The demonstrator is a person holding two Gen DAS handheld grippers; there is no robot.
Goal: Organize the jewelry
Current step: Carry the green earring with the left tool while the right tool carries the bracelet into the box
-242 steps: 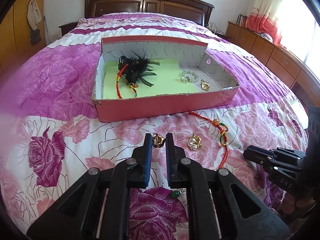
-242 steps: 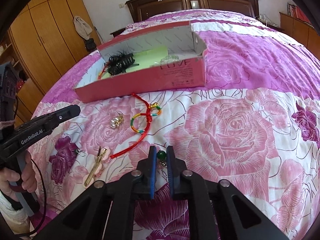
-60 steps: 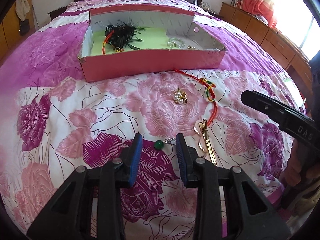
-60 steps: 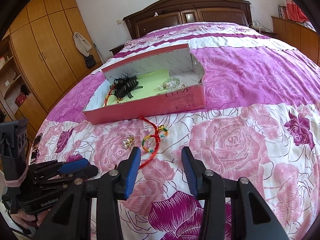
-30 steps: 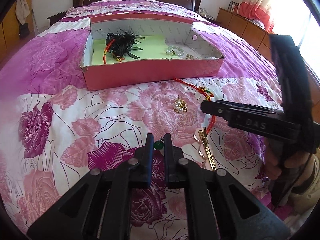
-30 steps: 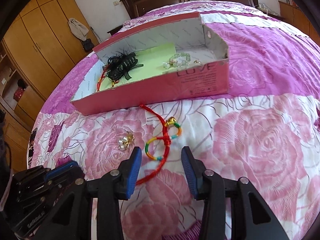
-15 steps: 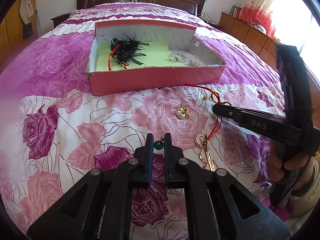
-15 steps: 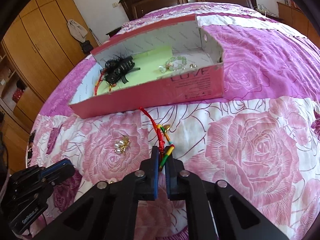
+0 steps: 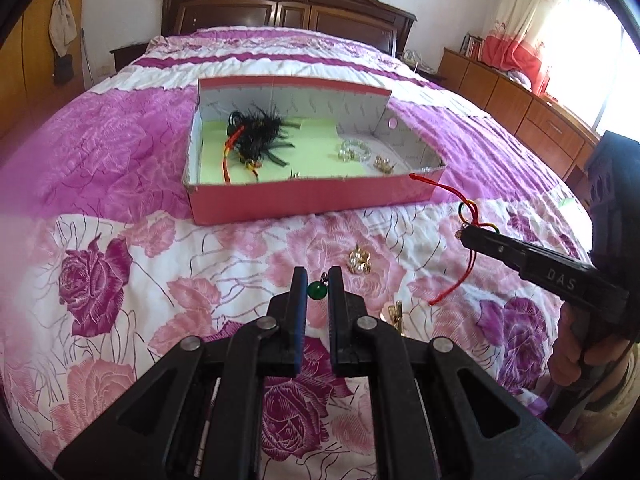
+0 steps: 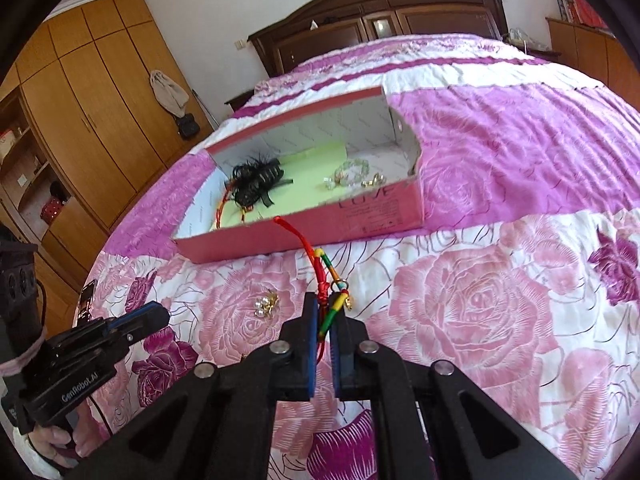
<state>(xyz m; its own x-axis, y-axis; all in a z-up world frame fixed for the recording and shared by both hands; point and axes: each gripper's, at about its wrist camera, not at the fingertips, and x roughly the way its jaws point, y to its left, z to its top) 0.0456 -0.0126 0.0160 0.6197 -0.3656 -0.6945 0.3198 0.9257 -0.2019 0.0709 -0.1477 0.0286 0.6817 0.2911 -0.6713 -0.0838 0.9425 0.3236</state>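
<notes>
My left gripper (image 9: 318, 280) is shut on a green bead earring (image 9: 317, 290), held just above the bedspread. My right gripper (image 10: 325, 312) is shut on a red cord bracelet (image 10: 320, 270) with green, yellow and red wrapping; the cord's ends trail up toward the box and down behind the jaws. From the left wrist view the right gripper (image 9: 464, 234) hangs at the right with the red cord bracelet (image 9: 468, 208) dangling from it. The open pink box (image 9: 304, 200) with a green lining lies ahead, holding a black feathered clip (image 9: 260, 136), a clear bead bracelet (image 9: 354, 150) and a gold piece (image 9: 384, 164).
A gold and pearl brooch (image 9: 359, 260) and a gold hair clip (image 9: 396, 314) lie on the rose-print bedspread between the grippers. The brooch (image 10: 266, 304) also shows in the right wrist view. A dark headboard (image 9: 280, 0) stands behind, wardrobes (image 10: 80, 100) left, a cabinet (image 9: 520, 108) right.
My right gripper closed on the red cord bracelet and lifted it off the bedspread. The left gripper stayed shut on the green earring and barely moved.
</notes>
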